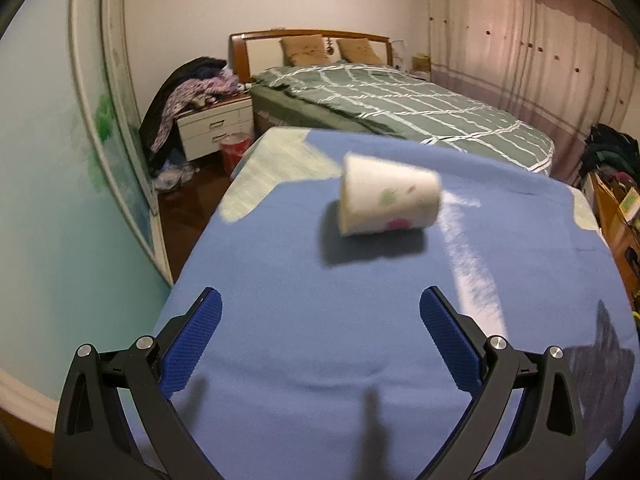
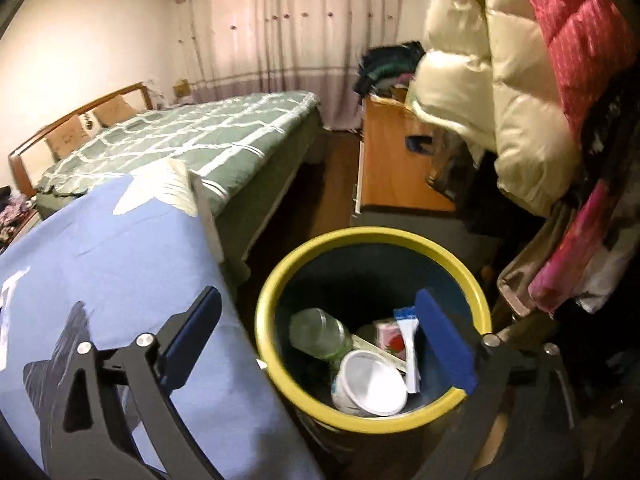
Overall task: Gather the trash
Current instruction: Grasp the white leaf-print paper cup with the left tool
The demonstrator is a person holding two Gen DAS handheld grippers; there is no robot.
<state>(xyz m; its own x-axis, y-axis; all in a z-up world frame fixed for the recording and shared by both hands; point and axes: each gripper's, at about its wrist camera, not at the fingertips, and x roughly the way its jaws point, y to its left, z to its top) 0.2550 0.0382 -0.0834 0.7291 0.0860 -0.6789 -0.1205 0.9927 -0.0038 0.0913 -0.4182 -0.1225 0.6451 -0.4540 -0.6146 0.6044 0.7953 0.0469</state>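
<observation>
Cup (image 1: pixel 389 196): paper, on its side on blue-covered table (image 1: pixel 280 360), ahead of our left hand-held gripper (image 1: pixel 320 320), apart.
Left: jaws wide, empty.
Right hand-held gripper (image 2: pixel 316 320): spread, empty, we're over yellow-rimmed bin (image 2: pixel 272 280) w/ trash.

Blue cloth (image 1: pixel 304 344) bare before cup (image 1: pixel 386 202); bin (image 2: pixel 276 280) mouth open, unobstructed.

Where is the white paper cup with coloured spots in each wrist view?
Left wrist: white paper cup with coloured spots lies on its side on the blue cloth, centre frame.
Right wrist: not in view.
Shared landmark: green checked bed.
</observation>
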